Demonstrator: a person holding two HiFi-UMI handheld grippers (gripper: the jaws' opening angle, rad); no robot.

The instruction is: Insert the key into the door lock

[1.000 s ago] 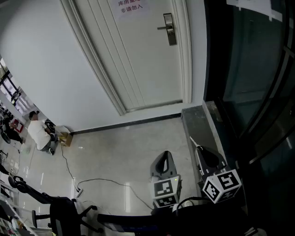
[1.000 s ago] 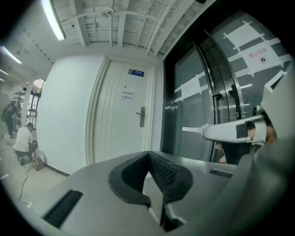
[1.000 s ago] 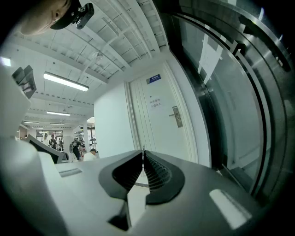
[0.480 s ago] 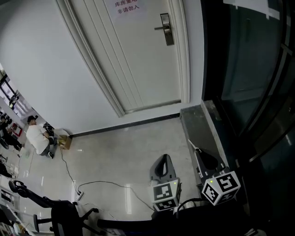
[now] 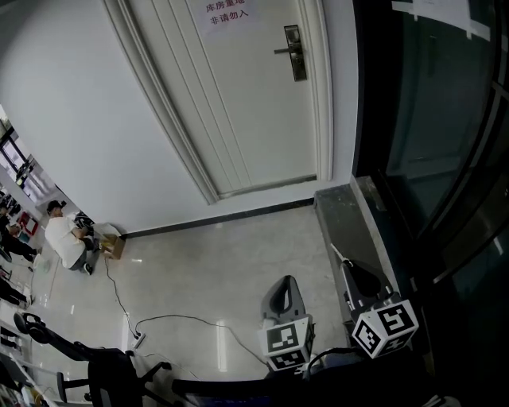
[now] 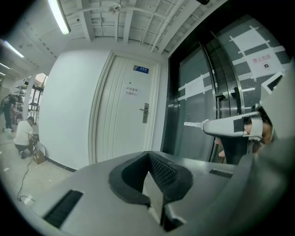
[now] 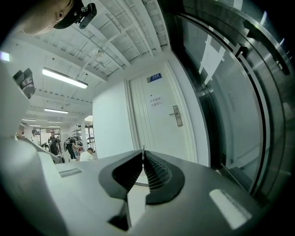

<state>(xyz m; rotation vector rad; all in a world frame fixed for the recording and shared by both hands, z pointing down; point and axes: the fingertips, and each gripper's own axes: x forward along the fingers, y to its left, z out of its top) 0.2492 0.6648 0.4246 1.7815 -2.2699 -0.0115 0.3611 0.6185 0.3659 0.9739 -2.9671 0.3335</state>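
Head view shows both grippers low in the picture, around 5 o'clock: the left gripper (image 5: 284, 283) and, just at its 3 o'clock, the right gripper (image 5: 347, 269). Each points toward 12 o'clock over the pale floor (image 5: 207, 262). The door lock (image 5: 295, 52), a dark plate with a lever handle, sits on the white door (image 5: 246, 111) between 12 and 1 o'clock, well apart from both tools. A paper notice (image 5: 223, 11) hangs on the door at the lock's 9 o'clock.

Left gripper view shows its jaws clenched together with nothing between them. At 3 o'clock of that view the right gripper appears, with the key (image 6: 193, 124) sticking out from its tip. The blade points to 9 o'clock, in the air and clear of the lock.

Right gripper view shows its jaws pinched on the key, only a thin edge showing above the tips, with the lock beyond at 1 o'clock.

A dark glass wall (image 5: 445, 119) stands at the door's 3 o'clock. A person (image 5: 65, 238) crouches on the floor at 9 o'clock of the head view.
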